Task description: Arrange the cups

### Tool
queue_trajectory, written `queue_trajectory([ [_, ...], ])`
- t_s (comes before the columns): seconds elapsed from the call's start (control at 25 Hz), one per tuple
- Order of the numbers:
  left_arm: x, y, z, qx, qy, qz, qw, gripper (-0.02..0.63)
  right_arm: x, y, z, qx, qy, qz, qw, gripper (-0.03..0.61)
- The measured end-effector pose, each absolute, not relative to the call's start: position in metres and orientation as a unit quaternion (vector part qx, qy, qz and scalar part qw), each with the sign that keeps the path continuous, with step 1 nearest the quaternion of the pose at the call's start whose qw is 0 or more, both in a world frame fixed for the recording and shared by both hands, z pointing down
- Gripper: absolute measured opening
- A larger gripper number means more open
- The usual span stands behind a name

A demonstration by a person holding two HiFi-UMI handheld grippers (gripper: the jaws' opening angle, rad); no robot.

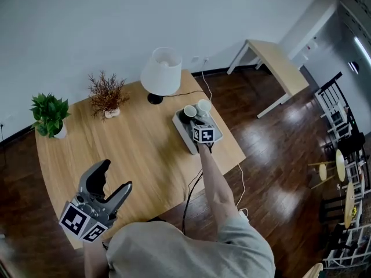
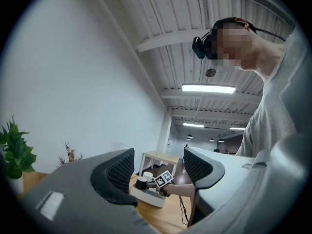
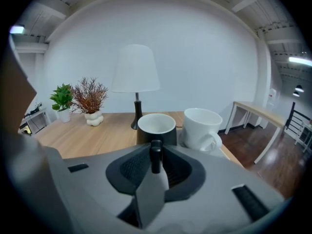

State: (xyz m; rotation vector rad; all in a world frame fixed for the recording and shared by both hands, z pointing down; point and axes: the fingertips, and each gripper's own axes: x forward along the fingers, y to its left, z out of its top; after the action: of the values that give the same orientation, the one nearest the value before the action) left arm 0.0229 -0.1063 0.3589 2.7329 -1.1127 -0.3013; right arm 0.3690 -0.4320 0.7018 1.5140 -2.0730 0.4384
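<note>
- The right tool is clamped on the thin handle of the black cup, with its jaws nearly together.
- The black cup is upright over the grey tray, which sits at the right edge of the tabletop. I cannot tell whether the cup rests on the tray or hangs just above it.
- The white cup stands on the same tray, just beside the black one on its right in the right gripper view. Its handle faces the tool, and I cannot make out a gap between the two cups.
- A lamp with a white shade stands near the tray, its dark base right behind the black cup in the right gripper view.
- A thin cord runs from the lamp base past the far side of the tray.
- Further left on the tabletop are a reddish dried sprig in a pale vase and a green plant in a white pot. Both are well apart from the cups.
- The left tool is held over the near left part of the tabletop, well apart from the tray. Its jaws are wide apart with nothing between them.
- Beyond the tabletop, on the dark wood floor, stands a second light table.
</note>
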Motion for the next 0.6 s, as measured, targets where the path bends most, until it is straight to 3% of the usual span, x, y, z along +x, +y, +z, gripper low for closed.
queue_trajectory([
  [0.16,0.018,-0.1,0.353,0.915,-0.38,-0.107,0.081,0.311,0.384,-0.412,0.701,0.59,-0.735,0.202,0.266,0.122],
  [0.28,0.003,-0.098,0.347,0.91,-0.39,-0.119,0.077,0.311,0.382,-0.368,0.662,0.614,-0.731,0.245,0.17,0.117],
  [0.36,-0.012,-0.097,0.346,0.905,-0.398,-0.127,0.077,0.311,0.337,-0.338,0.617,0.569,-0.783,0.23,0.094,0.07],
  [0.6,-0.06,-0.08,0.326,0.887,-0.431,-0.154,0.055,0.311,0.152,-0.238,0.449,0.341,-0.934,0.106,-0.027,0.064],
])
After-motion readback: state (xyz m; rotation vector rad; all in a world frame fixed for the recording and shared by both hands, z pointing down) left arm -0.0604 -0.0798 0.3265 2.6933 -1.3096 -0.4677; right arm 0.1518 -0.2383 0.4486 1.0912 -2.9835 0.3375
